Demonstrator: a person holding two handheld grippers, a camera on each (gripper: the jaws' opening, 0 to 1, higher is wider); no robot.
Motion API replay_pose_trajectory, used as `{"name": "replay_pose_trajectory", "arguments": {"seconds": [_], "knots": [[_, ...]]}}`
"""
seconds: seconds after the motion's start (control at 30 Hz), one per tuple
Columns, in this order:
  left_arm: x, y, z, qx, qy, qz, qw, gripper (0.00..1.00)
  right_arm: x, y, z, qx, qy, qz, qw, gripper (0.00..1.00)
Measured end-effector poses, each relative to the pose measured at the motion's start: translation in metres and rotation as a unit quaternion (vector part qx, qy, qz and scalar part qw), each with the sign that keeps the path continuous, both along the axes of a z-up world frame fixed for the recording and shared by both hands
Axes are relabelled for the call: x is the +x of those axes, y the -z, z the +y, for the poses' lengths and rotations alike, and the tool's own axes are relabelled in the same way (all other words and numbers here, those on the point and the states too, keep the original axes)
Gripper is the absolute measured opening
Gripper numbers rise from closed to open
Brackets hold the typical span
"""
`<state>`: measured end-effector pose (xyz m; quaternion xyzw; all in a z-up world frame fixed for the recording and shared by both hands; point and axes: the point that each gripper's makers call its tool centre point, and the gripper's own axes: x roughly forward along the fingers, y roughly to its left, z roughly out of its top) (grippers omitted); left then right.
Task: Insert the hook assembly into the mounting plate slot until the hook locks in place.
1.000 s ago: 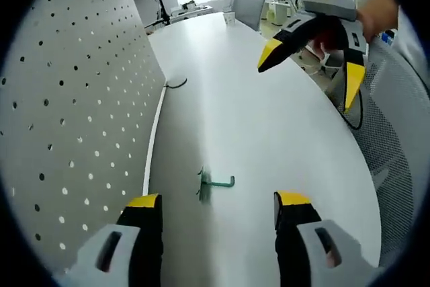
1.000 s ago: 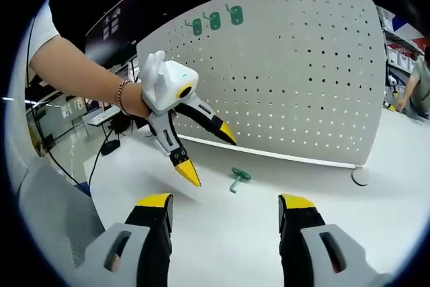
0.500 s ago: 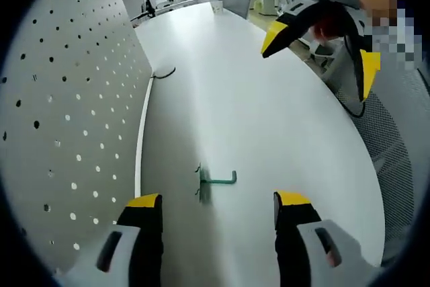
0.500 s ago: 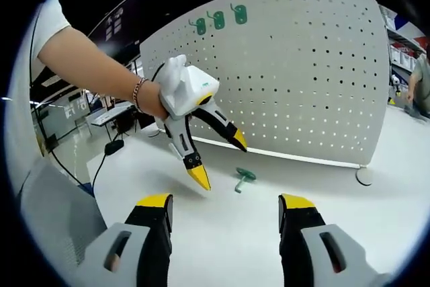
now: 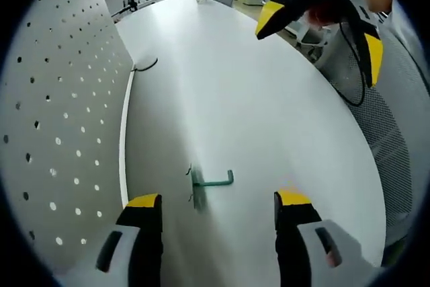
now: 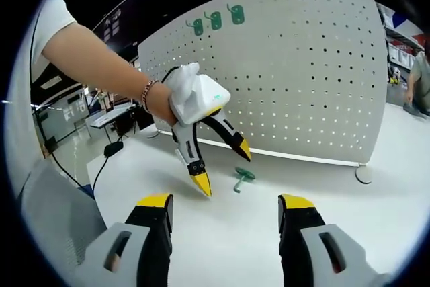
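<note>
The small green metal hook with its flat backing plate (image 5: 209,182) lies loose on the white oval table (image 5: 269,112), near the foot of the white perforated pegboard panel (image 5: 60,112) that stands upright along one long edge of the table; in my left gripper view it sits just ahead of my jaws, its stem pointing away from the panel, and in my right gripper view the same hook (image 6: 240,177) rests on the table just in front of the panel's bottom edge. My left gripper (image 5: 216,199) hangs above the table with its yellow-tipped black jaws wide apart and nothing between them, the hook lying in line with the gap but not touched. From my right gripper view I see that left gripper (image 6: 220,166) angled down toward the hook, one tip just beside it, held in a hand (image 6: 161,102) with a bracelet at the wrist. My right gripper (image 6: 223,201) is also spread open and empty, well back from the hook, and it shows in my left gripper view (image 5: 316,35) above the far rounded edge of the table. Three more green hooks (image 6: 216,19) hang in a row near the top of the panel. A dark cable (image 5: 144,66) lies by the panel's base farther along the table, and a grey mesh chair (image 5: 396,119) stands beside the table's outer edge.
</note>
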<state>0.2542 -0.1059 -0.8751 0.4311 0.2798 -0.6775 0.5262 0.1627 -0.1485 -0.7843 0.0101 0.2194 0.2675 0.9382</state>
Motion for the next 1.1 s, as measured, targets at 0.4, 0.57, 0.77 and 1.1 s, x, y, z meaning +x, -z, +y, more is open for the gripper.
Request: {"name": "replay_pose_trajectory", "arguments": {"seconds": [0.4,0.57,0.77,1.1], "knots": [[0.0,0.01,0.0,0.022,0.002,0.024,0.9995,0.69,0.001,-0.003,-0.002,0.002,0.004,-0.005,1.0,0.6],[0.0,0.01,-0.001,0.015,-0.007,0.033,0.9993,0.69,0.001,-0.003,-0.002,0.006,0.006,-0.004,1.0,0.59],[0.001,0.01,0.0,0.013,-0.001,0.032,0.9994,0.68,0.002,-0.004,-0.002,0.008,0.008,-0.006,0.9999,0.6],[0.011,0.007,-0.002,0.009,-0.039,0.034,0.9986,0.4,0.004,-0.008,-0.004,0.017,0.017,-0.01,0.9997,0.6]]}}
